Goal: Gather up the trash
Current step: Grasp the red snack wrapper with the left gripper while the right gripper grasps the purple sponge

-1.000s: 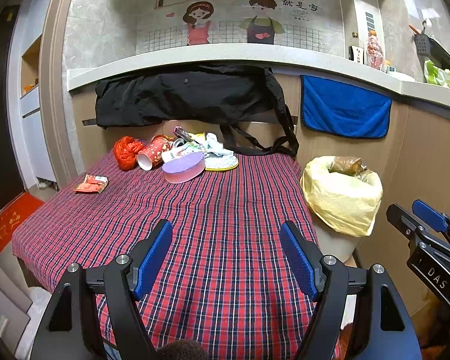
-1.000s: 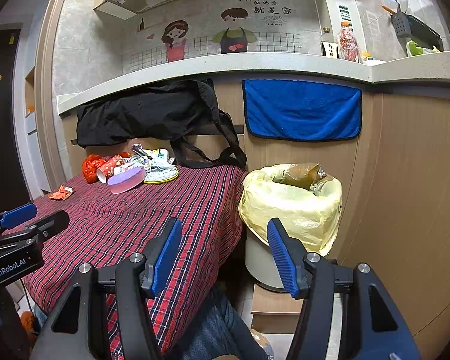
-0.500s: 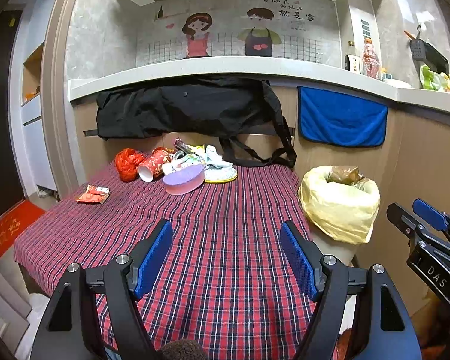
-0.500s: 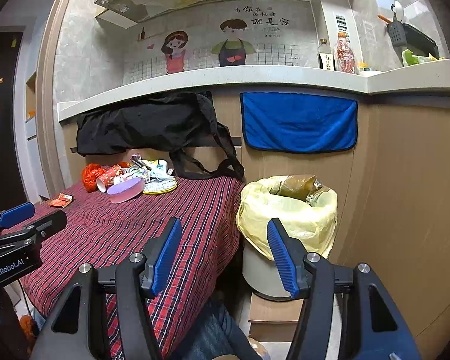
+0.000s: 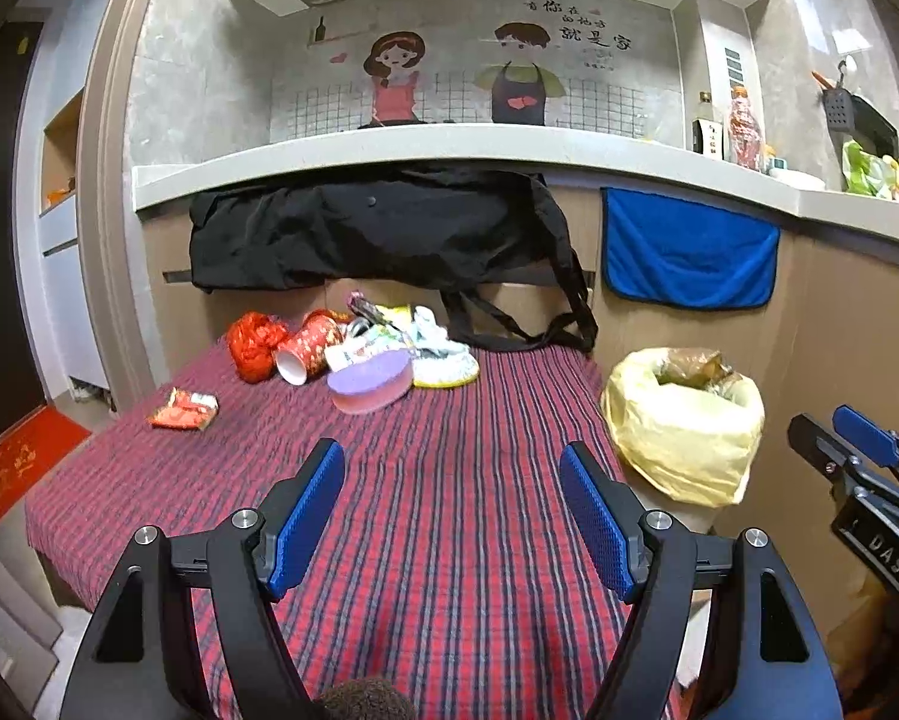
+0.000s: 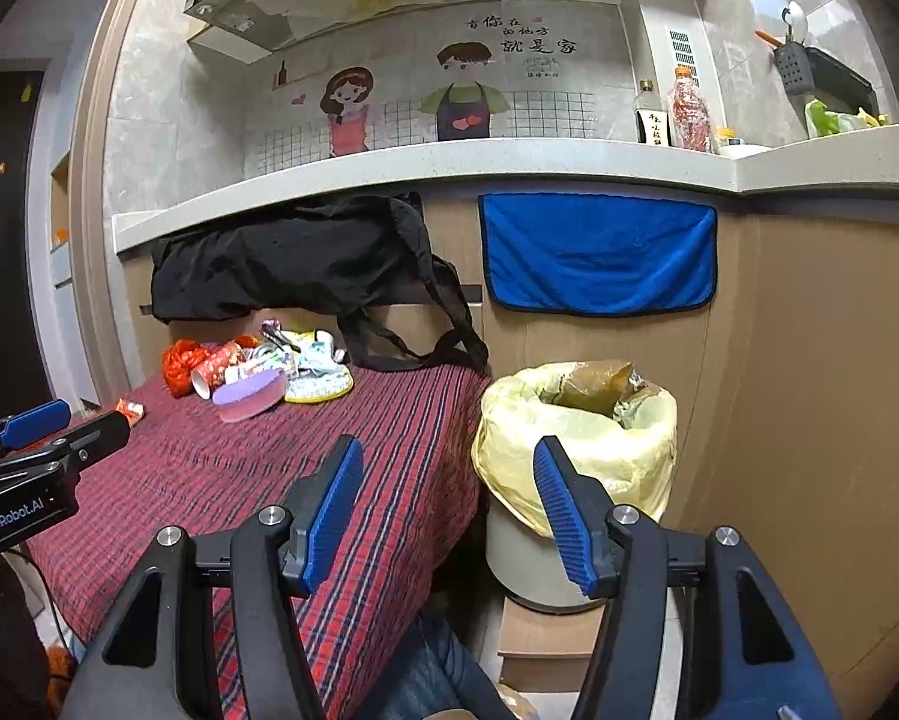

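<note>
Both claws hang empty at the near end of the bench: the left claw (image 5: 452, 516) has its blue pads spread wide over the plaid cloth, and the right claw (image 6: 446, 510) is just as wide apart, pointing at the gap between the bench edge and the bin (image 6: 575, 450). Nothing is gripped on either side.

Out from there, bare checked cloth runs all the way up the bench (image 5: 449, 450), so there's open room to travel forward with nothing in the path. The trash is all at the far end, against the wall: a red crumpled wad (image 5: 254, 336), a red paper cup (image 5: 308, 348) lying on its side, a purple bowl (image 5: 371, 381) tipped at the front of the pile, and a plate heaped with wrappers (image 5: 437, 354) behind it. One red snack wrapper (image 5: 182, 409) sits alone, well apart from the pile and near the left edge of the bench.

The bin, lined with a yellow bag, stands just beside the bench's right edge and lower than its top; something brown is already inside, and the opening looks clear. A black bag (image 5: 377, 228) hangs from the counter above the pile, its straps trailing onto the cloth, which could snag a reach at the back right.

By my reading the job is barely begun, with every piece on the bench left to carry over
</note>
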Action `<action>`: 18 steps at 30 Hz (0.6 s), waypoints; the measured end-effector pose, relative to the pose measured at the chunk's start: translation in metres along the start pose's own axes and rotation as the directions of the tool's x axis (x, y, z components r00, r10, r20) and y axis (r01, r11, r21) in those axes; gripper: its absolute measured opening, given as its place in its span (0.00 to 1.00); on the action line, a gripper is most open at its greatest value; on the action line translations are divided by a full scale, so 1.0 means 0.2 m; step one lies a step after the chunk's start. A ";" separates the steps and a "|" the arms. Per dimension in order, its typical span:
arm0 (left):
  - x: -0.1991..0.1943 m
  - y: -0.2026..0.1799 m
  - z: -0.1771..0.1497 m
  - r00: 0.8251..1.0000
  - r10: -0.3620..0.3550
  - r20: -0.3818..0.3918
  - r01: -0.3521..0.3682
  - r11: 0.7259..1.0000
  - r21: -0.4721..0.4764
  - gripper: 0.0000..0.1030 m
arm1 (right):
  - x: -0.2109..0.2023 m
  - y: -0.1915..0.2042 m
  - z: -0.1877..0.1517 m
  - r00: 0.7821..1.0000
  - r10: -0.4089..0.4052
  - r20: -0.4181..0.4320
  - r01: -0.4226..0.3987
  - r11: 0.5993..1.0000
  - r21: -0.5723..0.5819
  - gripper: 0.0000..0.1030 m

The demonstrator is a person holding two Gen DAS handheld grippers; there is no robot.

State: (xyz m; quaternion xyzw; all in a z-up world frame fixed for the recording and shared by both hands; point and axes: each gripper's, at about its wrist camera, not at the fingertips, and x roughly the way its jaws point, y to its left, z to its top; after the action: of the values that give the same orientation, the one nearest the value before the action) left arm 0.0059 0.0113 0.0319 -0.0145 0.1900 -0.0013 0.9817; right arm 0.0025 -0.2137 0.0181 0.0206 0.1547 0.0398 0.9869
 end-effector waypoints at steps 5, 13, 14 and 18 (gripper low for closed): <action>0.08 0.11 0.11 1.000 0.007 0.024 -0.006 1.000 -0.031 0.72 | 0.09 0.01 0.10 1.000 0.016 0.006 -0.016 1.000 0.010 0.55; 0.37 0.62 0.26 0.996 0.094 -0.006 -0.094 0.986 -0.136 0.72 | 0.46 0.21 0.35 0.995 0.102 0.002 -0.102 0.993 -0.060 0.55; 0.42 0.70 0.26 0.994 0.106 -0.021 -0.108 0.982 -0.156 0.73 | 0.54 0.24 0.37 0.994 0.109 -0.009 -0.110 0.991 -0.073 0.55; 0.65 1.08 0.25 0.982 0.144 -0.125 -0.170 0.956 -0.241 0.73 | 0.84 0.35 0.39 0.983 0.163 -0.090 -0.170 0.983 -0.075 0.55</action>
State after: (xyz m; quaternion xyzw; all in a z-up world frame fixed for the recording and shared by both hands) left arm 0.1440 0.2276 0.0239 -0.1229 0.2409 0.1000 0.9575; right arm 0.1798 -0.1316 0.0443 -0.0089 0.1917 0.1292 0.9729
